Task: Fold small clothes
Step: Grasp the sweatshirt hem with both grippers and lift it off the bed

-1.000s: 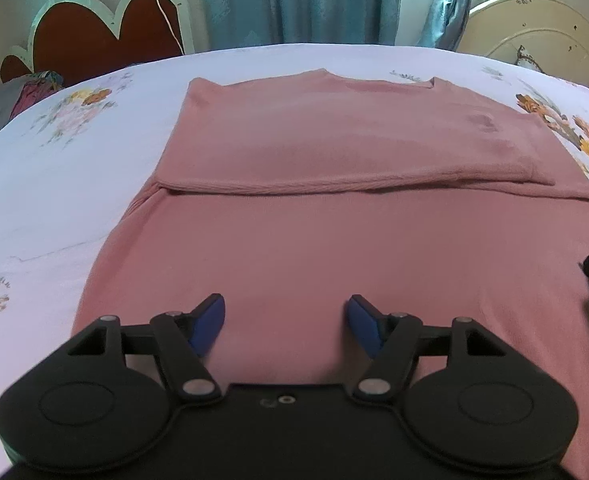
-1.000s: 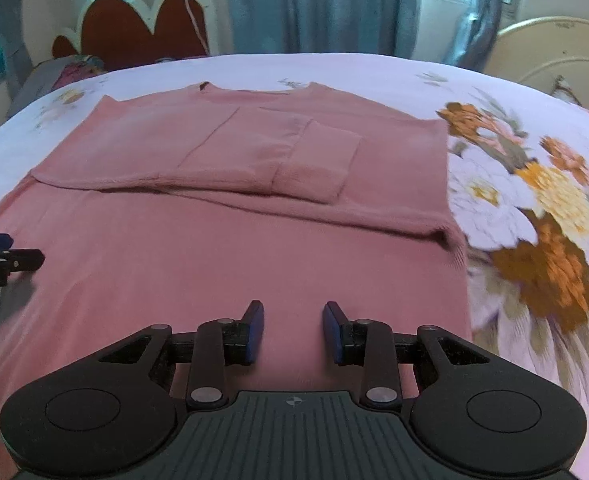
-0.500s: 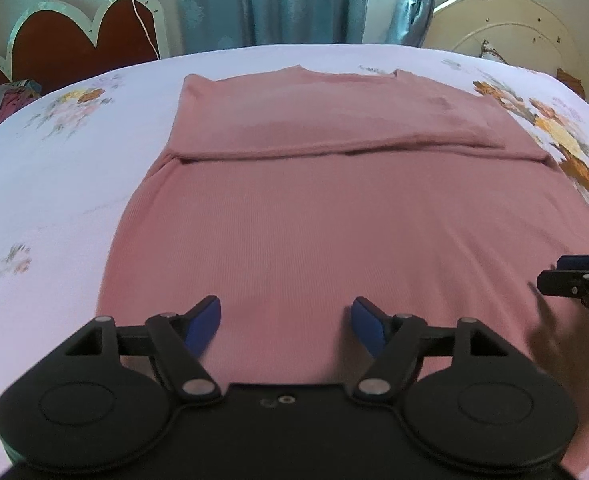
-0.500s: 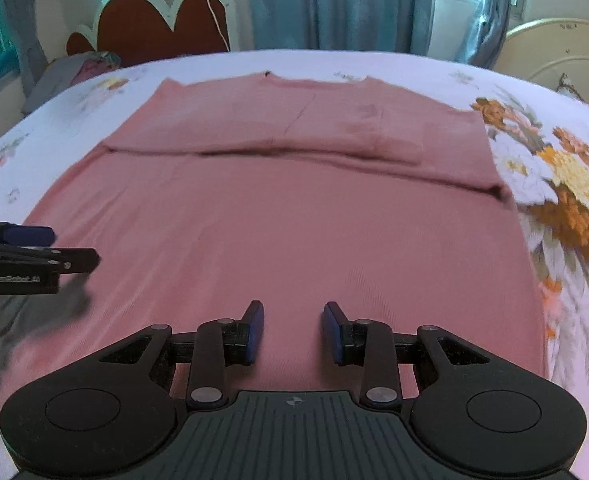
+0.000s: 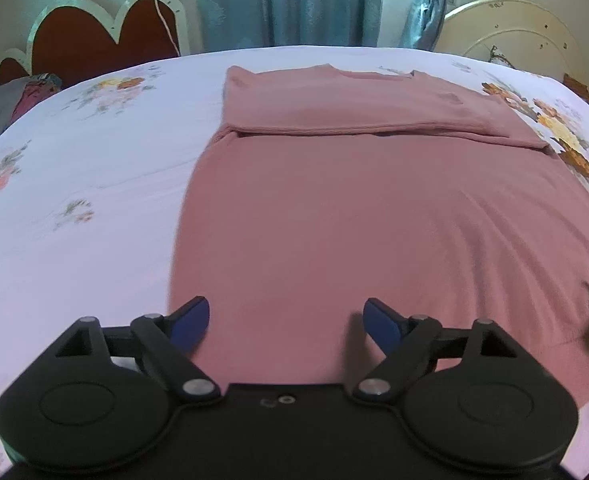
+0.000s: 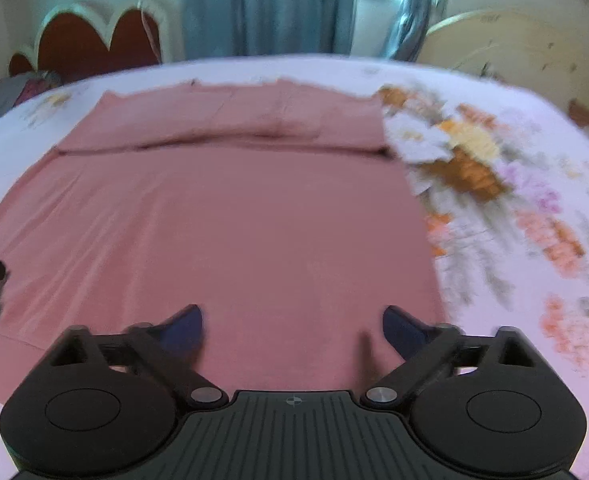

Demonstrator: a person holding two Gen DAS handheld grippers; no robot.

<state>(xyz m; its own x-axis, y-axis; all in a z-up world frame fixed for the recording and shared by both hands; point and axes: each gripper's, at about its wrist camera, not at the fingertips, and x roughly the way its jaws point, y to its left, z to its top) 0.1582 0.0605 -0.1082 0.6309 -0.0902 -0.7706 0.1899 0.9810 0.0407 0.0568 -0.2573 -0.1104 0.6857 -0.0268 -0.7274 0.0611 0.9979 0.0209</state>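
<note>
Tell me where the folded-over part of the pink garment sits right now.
The folded part lies across the pink garment's far end in both views, toward the heart-shaped headboard.

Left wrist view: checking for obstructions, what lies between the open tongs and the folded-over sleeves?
Only the flat body of the pink knit sweater; that stretch is otherwise bare.

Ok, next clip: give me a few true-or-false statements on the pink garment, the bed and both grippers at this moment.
1. The pink knit garment lies flat on the floral white bedsheet. True.
2. The left gripper is clamped on the hem. False: its jaws stand wide apart, holding nothing.
3. The sleeves are folded across the garment's far end. True.
4. The right gripper is shut. False: it is open over the cloth.
5. The garment is rolled into a bundle. False: it is spread out, only the far end is folded.
</note>
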